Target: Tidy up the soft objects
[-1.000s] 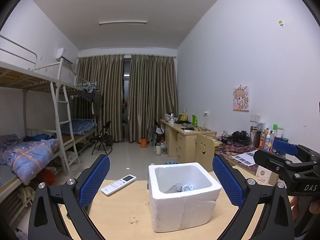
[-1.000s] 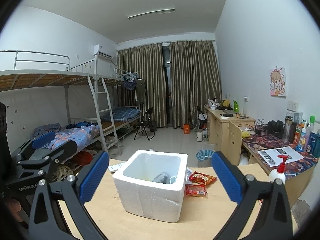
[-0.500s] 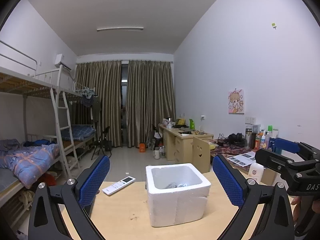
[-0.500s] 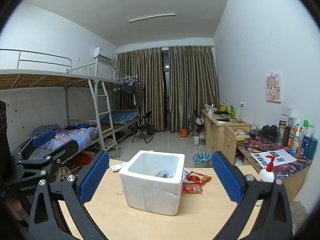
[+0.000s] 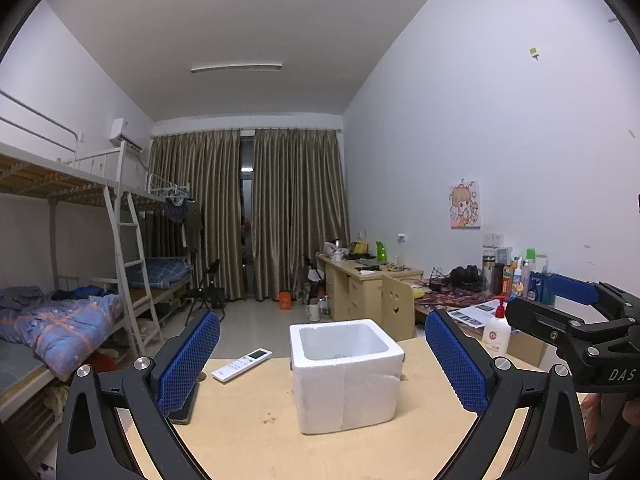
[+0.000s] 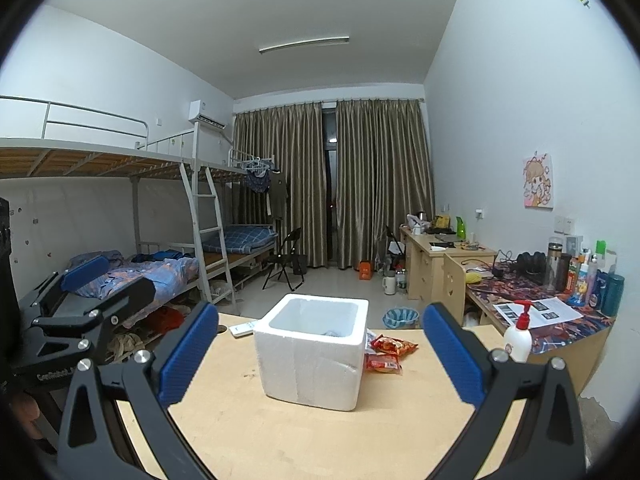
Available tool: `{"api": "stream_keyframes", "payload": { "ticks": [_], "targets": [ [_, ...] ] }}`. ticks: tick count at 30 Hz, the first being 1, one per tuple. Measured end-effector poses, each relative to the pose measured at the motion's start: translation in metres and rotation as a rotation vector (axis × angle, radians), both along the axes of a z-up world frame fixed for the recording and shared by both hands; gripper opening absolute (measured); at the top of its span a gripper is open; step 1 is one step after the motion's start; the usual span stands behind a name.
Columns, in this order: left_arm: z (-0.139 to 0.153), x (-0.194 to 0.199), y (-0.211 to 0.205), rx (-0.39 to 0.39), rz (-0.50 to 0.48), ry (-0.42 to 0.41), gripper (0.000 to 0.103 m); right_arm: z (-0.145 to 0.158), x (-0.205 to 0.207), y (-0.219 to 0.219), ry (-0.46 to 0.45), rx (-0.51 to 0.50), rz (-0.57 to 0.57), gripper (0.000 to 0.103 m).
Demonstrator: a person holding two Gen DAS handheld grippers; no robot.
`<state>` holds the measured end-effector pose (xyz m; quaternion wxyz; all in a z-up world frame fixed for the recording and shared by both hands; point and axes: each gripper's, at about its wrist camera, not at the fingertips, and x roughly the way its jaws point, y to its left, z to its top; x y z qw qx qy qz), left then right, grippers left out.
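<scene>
A white foam box (image 5: 346,372) stands open on the light wooden table (image 5: 256,432); it also shows in the right wrist view (image 6: 314,358). A bit of grey-blue soft stuff (image 6: 332,333) shows inside it. My left gripper (image 5: 322,364) is open and empty, back from the box. My right gripper (image 6: 320,354) is open and empty, also back from the box. Each gripper shows at the edge of the other's view, the right one (image 5: 576,328) and the left one (image 6: 80,300).
A white remote (image 5: 242,364) lies left of the box. Red snack packets (image 6: 388,354) lie right of it. A pump bottle (image 6: 518,336) stands at the table's right edge. A dark flat object (image 5: 186,404) lies by my left finger. Bunk beds stand left, desks right.
Both grippers have drawn back and tilted upward from the box, so it looks smaller and its inside is less visible. Both stay open and empty.
</scene>
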<state>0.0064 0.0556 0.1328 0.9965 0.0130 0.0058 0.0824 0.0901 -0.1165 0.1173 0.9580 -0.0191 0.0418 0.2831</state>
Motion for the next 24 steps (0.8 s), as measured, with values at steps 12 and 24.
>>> {"api": "stream_keyframes", "payload": {
  "ticks": [12,24],
  "targets": [
    [-0.006,-0.034,-0.012,0.002,0.011,0.001,0.103,-0.007,-0.030,-0.013,-0.016,0.001,-0.002,0.103],
    [-0.005,-0.055,-0.015,0.020,0.026,-0.020,0.103,-0.007,-0.042,-0.014,-0.038,-0.010,0.004,0.103]
  ]
}}
